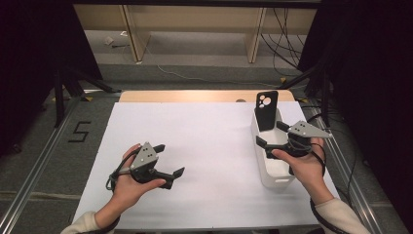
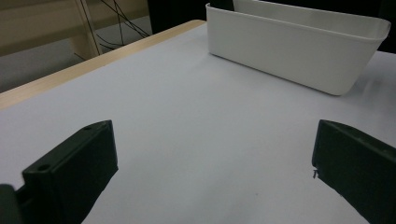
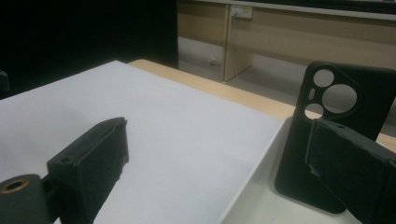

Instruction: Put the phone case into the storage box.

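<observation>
black tool (image 1: 172, 160) in each hand, grey triangular plates, cream sleeves (image 1: 341, 212).

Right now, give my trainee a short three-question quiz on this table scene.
1. True or false: the phone case stands upright inside the white bin.
2. Which gripper is over the bin: A) left gripper, B) right gripper?
3. Fill in: the jaws of both grippers are ____.

Key: 1 true; 2 B; 3 open.
</observation>
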`<state>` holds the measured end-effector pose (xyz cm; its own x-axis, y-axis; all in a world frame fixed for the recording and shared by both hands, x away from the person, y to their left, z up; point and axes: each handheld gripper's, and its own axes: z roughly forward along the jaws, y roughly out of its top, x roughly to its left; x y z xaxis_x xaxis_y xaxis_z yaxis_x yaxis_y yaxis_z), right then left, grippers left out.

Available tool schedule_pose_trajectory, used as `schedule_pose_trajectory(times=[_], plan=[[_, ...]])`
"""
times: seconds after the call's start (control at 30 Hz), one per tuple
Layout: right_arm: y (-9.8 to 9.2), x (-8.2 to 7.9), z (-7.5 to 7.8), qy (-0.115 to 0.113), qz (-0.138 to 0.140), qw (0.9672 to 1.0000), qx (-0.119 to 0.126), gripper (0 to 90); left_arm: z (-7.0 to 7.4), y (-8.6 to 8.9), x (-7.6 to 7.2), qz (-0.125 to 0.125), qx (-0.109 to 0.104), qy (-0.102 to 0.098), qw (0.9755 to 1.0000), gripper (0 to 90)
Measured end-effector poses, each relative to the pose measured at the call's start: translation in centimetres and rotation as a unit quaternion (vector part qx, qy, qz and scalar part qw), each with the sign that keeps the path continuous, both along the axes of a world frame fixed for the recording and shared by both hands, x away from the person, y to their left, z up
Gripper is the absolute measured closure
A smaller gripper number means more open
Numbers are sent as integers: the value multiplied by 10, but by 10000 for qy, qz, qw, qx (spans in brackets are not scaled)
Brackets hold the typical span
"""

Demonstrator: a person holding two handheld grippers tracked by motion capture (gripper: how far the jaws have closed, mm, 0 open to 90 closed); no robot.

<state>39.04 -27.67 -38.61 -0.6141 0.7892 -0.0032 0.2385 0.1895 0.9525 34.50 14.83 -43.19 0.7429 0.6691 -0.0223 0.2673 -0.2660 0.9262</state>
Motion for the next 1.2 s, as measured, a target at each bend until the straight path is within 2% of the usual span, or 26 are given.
schedule_pose_trajectory(times=[0.57, 1.2], plan=[[-9, -11, -4, -35, 16, 10000, 36, 76, 0, 0, 0, 6, -12, -12, 10000, 0], [-10, -21, -9, -49, 156, 9999, 20, 77, 0, 0, 0, 5, 1, -7, 10000, 0]])
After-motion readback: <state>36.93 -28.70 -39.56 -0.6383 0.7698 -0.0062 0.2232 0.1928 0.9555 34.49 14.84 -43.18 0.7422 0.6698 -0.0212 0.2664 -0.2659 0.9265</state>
